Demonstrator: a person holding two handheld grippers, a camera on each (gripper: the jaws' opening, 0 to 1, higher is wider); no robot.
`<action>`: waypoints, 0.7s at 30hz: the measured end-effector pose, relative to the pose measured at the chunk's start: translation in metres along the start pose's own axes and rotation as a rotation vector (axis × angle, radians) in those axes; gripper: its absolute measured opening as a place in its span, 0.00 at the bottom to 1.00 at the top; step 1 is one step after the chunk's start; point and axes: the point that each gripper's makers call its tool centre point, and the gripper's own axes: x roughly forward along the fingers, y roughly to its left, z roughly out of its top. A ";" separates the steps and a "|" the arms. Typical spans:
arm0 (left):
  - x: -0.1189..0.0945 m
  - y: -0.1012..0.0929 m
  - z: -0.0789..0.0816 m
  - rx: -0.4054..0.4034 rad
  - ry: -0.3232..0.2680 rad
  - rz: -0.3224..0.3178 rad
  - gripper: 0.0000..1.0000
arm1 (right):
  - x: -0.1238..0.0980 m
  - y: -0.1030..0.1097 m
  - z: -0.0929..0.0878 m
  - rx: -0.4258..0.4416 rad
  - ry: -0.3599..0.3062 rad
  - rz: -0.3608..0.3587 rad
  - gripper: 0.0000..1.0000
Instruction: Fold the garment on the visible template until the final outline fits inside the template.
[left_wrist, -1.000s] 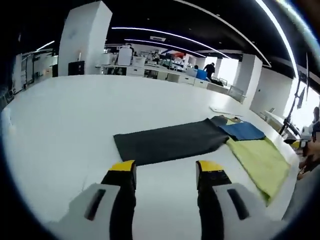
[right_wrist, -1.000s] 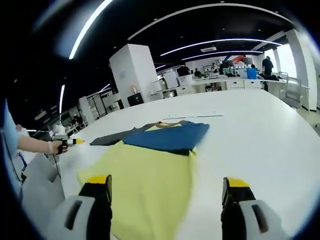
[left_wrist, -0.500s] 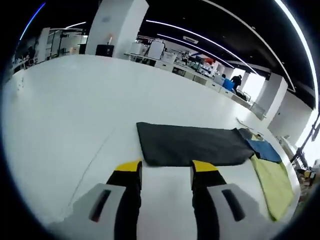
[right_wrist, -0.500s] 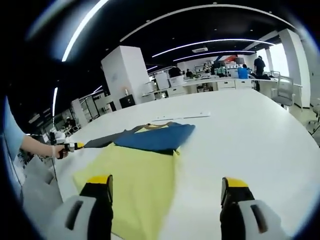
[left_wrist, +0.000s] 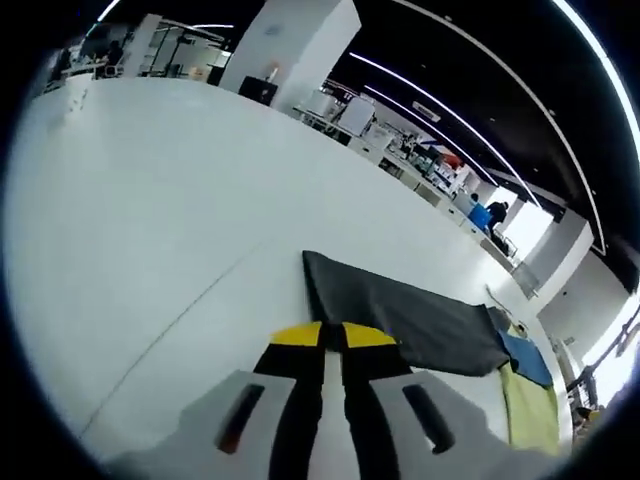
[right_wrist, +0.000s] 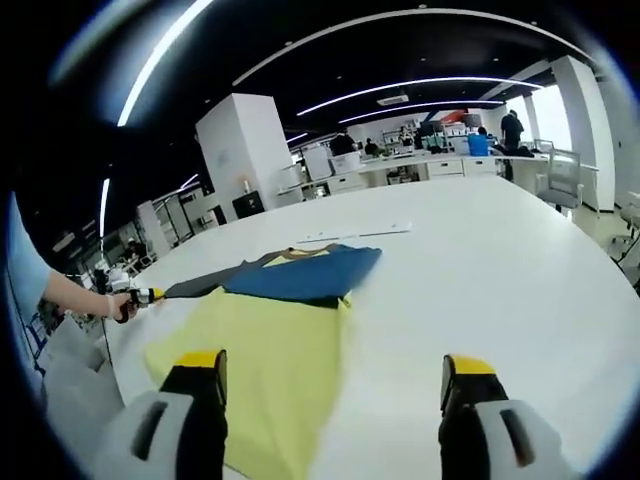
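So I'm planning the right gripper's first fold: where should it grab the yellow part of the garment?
Probably the near corner of the yellow panel, coming in low from the table edge. It lies flat, its hem just ahead of the open right gripper.

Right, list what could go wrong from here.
The left tool has its jaws shut at the edge of the dark grey panel; whether cloth is pinched cannot be told, so a pull may slip. The right tool is open above the yellow panel, holding nothing, so that side could drag.
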 end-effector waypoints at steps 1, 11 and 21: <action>-0.002 -0.003 0.000 -0.009 -0.002 -0.011 0.00 | 0.000 0.000 0.000 0.000 -0.001 0.000 0.89; -0.010 -0.038 0.022 -0.098 -0.079 -0.121 0.00 | 0.003 0.004 0.004 0.013 -0.033 0.012 0.87; -0.009 -0.095 0.030 -0.076 -0.081 -0.229 0.00 | -0.006 0.011 0.006 0.022 -0.061 0.016 0.86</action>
